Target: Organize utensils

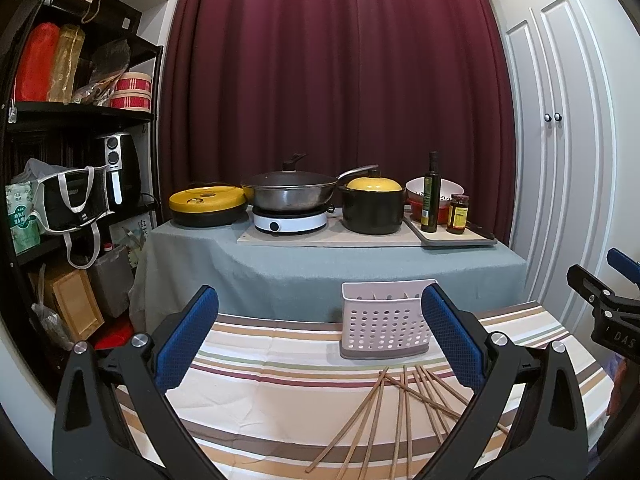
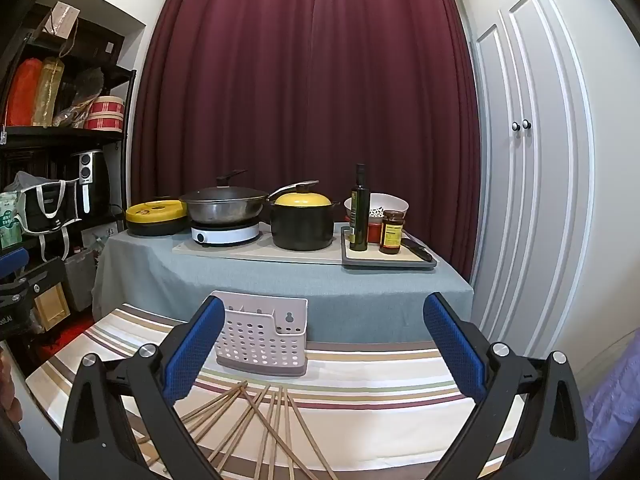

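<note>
Both grippers, left (image 1: 320,340) and right (image 2: 324,346), hang spread wide and empty above the striped cloth (image 2: 380,380). Chopsticks (image 2: 256,428) lie fanned loosely on it, just in front of the white perforated holder (image 2: 262,338), which stands upright.

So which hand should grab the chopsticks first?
Probably the left gripper: the chopsticks lie nearer between its open fingers. The right gripper, also open, sees them off toward its left finger.

Left claw (image 1: 320,340) and right claw (image 2: 324,348), both seemingly wide open, empty.
</note>
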